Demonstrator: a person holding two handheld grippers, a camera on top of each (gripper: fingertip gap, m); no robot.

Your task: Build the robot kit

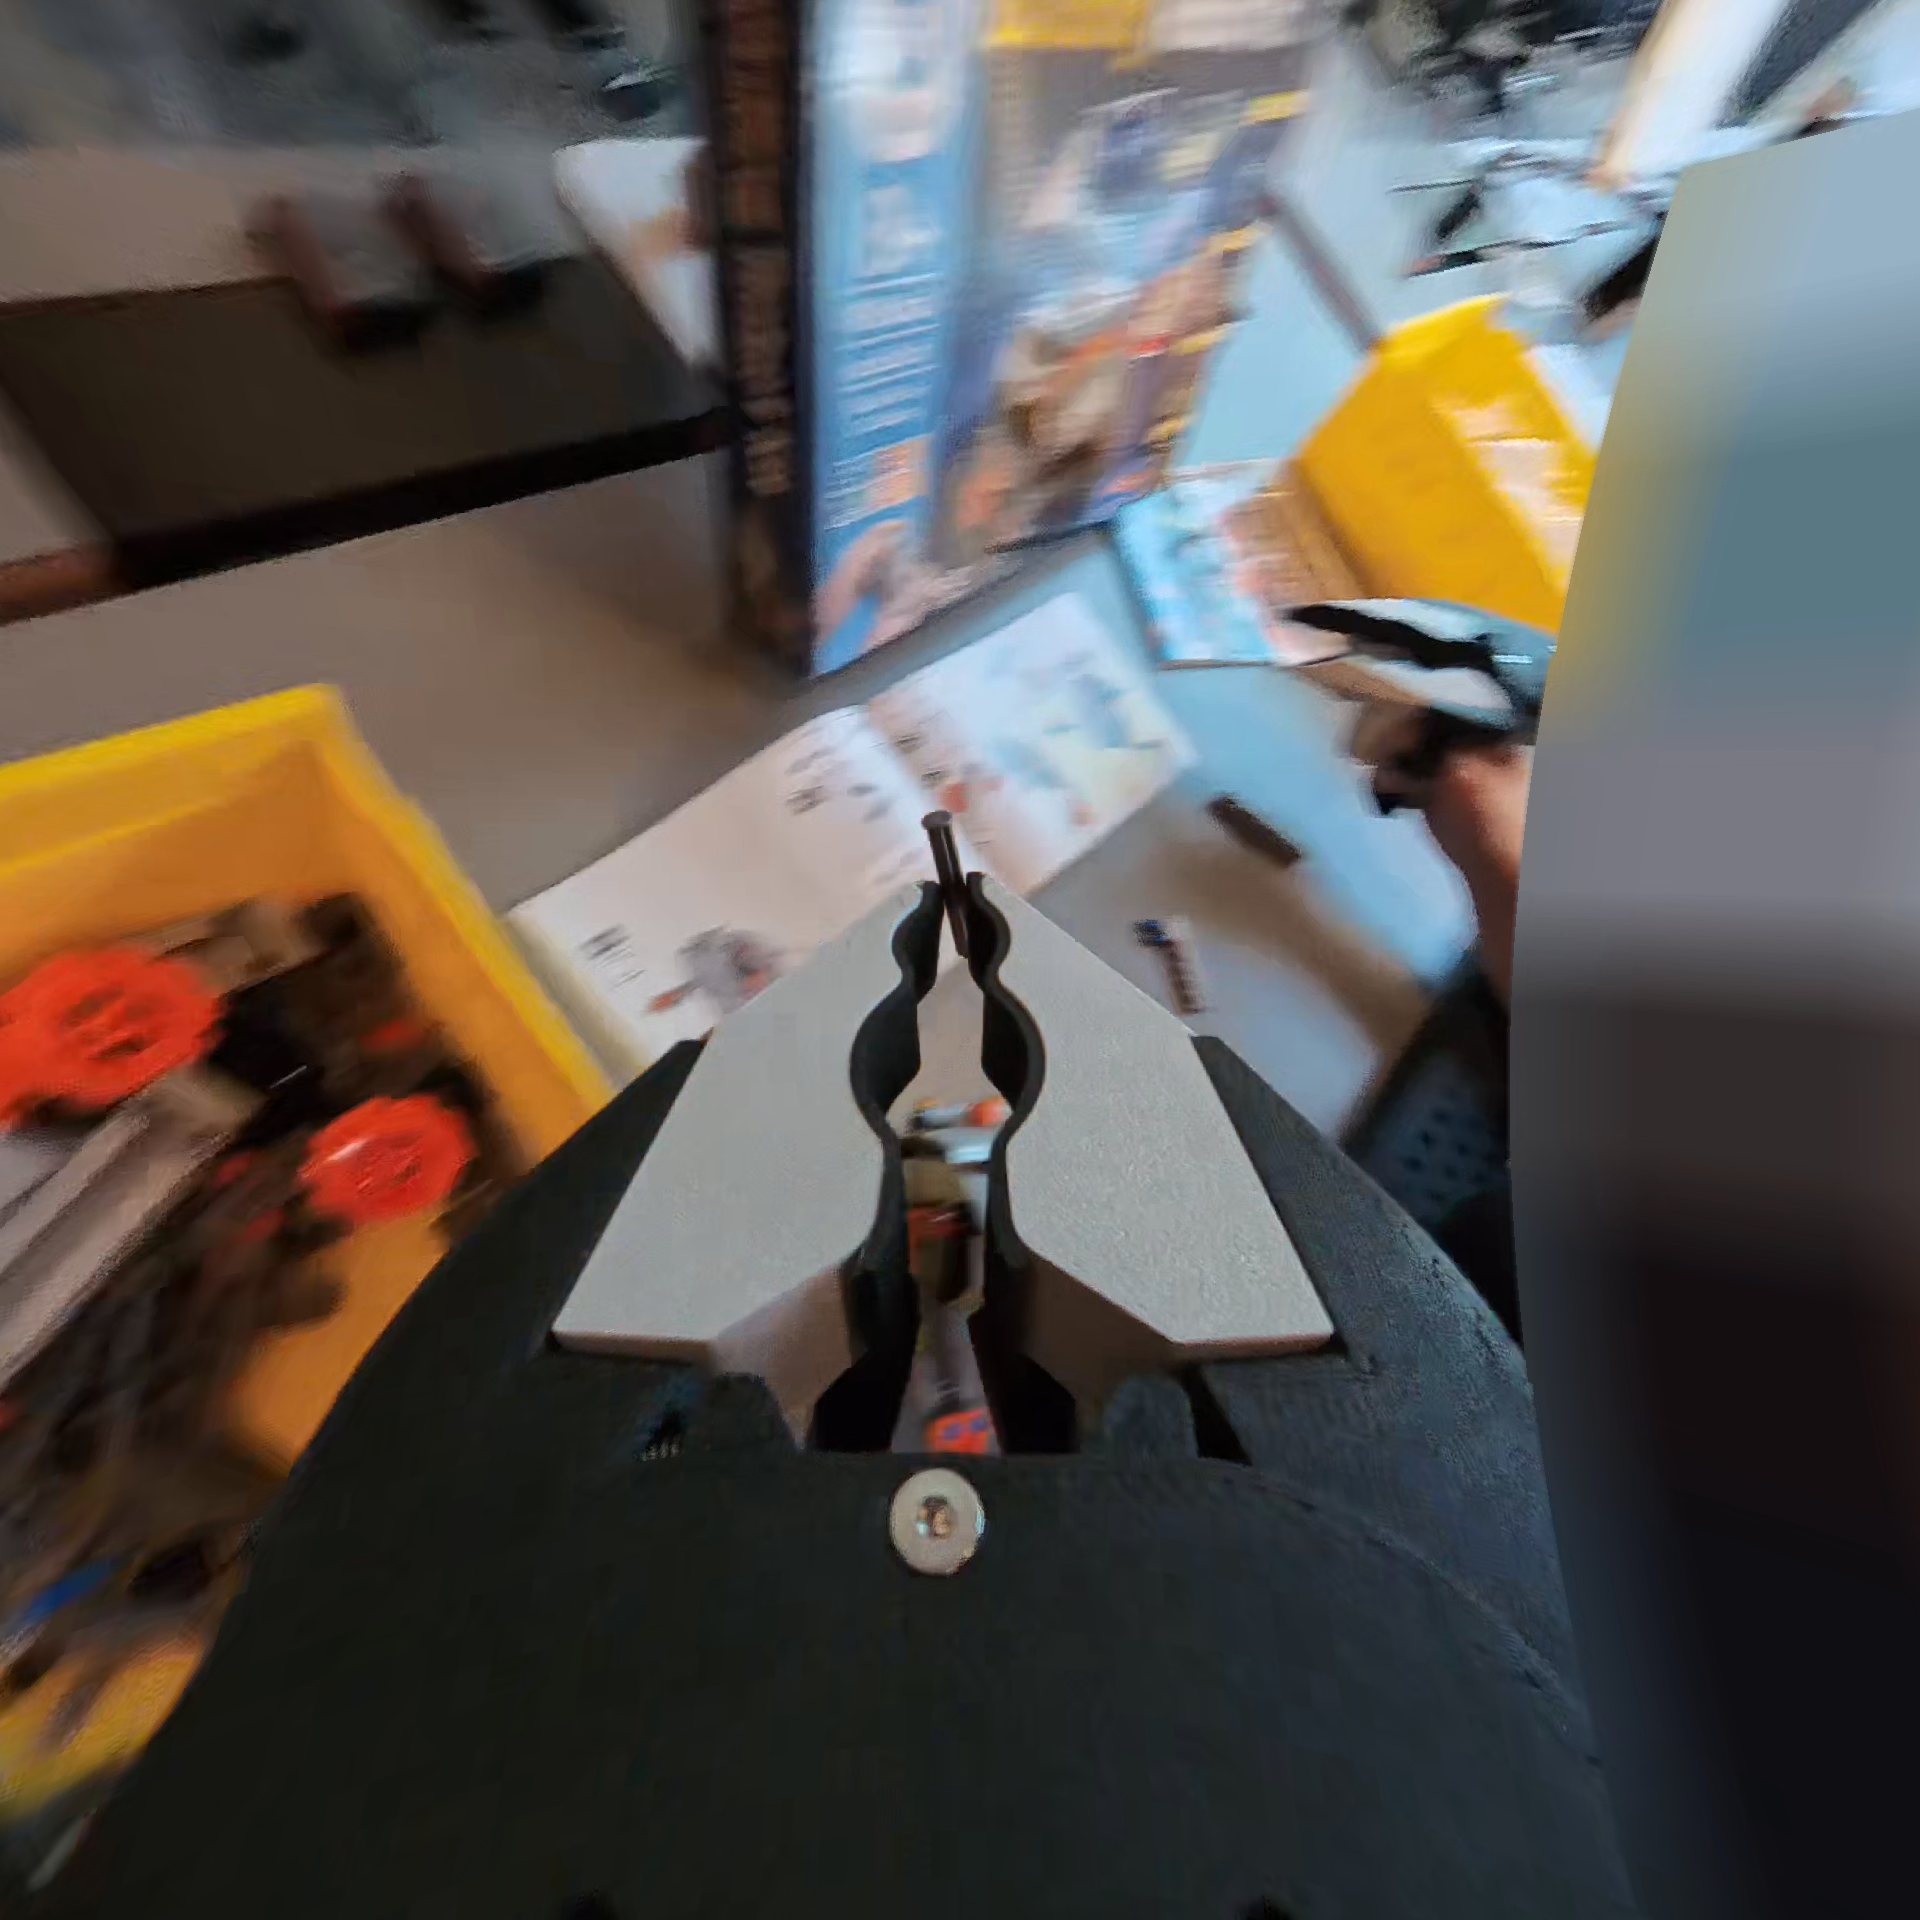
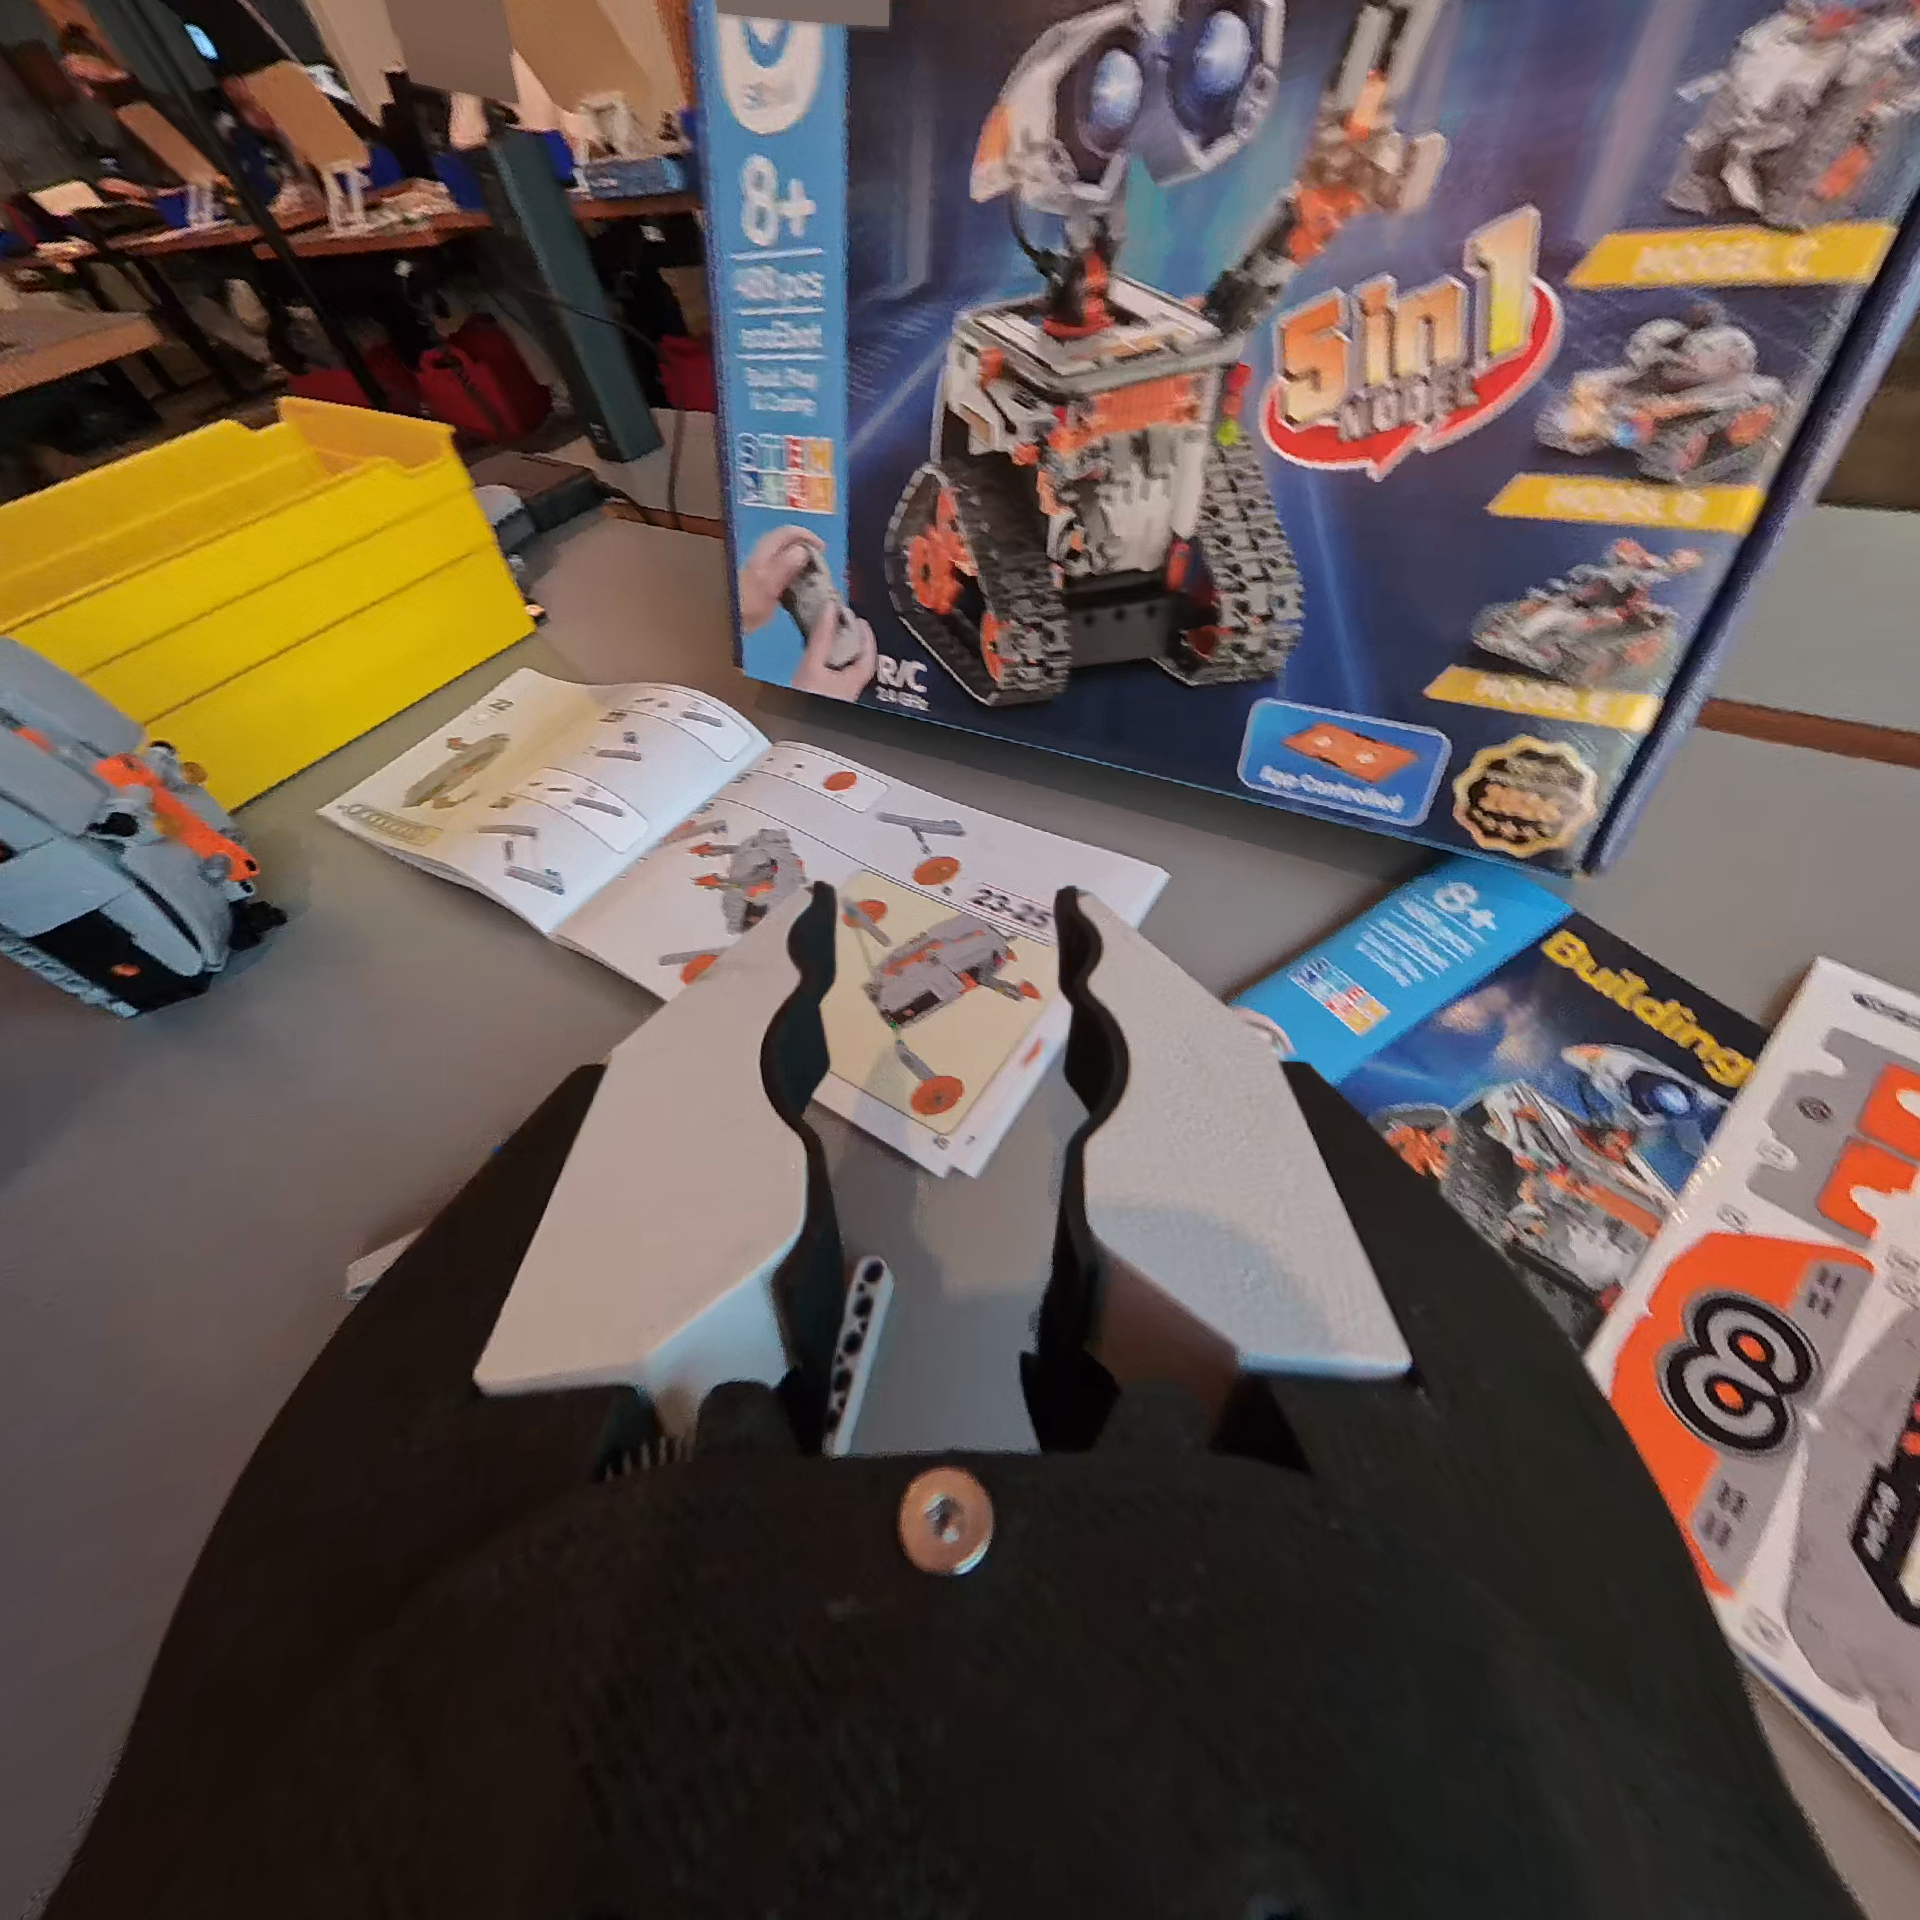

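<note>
Grey table (image 2: 260, 1101) – yellow bin (image 2: 260, 582), blurry workshop behind.

On the worktop (image 2: 260, 1091), the open instruction booklet (image 2: 727, 862) lies before the upright kit box (image 2: 1299, 416). The stacked bins (image 2: 260, 582) stand left of the box, the partly built model (image 2: 114, 883) before them. Right of the booklet lie a closed manual (image 2: 1507, 1081) and, farther right, a sticker sheet (image 2: 1787, 1299). The left tongs (image 1: 954, 902), pinching a pin (image 1: 943, 862), hang over the booklet (image 1: 831, 831), a parts bin (image 1: 312, 810) to their left.
</note>
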